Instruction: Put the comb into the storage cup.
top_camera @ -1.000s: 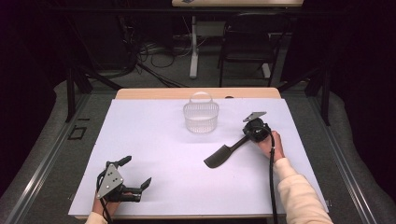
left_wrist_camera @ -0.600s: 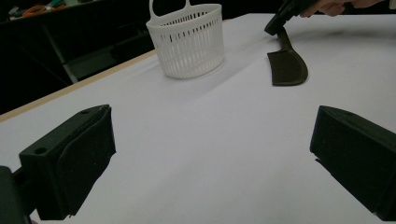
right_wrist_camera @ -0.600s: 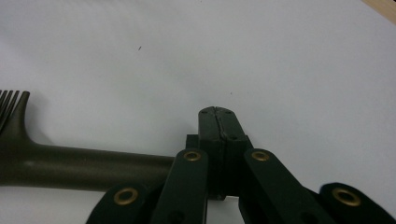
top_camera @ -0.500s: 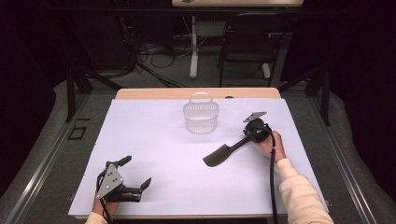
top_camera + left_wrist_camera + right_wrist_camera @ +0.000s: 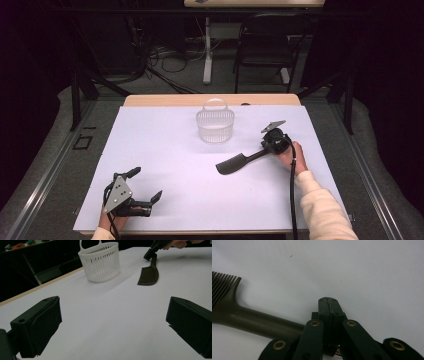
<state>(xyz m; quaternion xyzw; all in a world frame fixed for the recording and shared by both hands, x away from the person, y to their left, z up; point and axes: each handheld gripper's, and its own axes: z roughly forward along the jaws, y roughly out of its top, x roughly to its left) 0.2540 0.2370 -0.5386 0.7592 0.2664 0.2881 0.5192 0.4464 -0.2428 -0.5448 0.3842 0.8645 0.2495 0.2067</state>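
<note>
A dark comb lies on the white table cover right of centre, teeth end toward the near left. My right gripper is at the comb's handle end, held by a hand. In the right gripper view its jaws are shut, pads pressed together with nothing between them. The comb's handle runs under the left linkage. A white slotted basket stands upright farther back. My left gripper rests near the front left edge, open and holding nothing. In the left gripper view it faces the basket and comb.
The white cover spans most of the table, with a wooden strip along the far edge. A black chair and floor cables lie beyond the table. The right gripper's cable trails along the sleeve.
</note>
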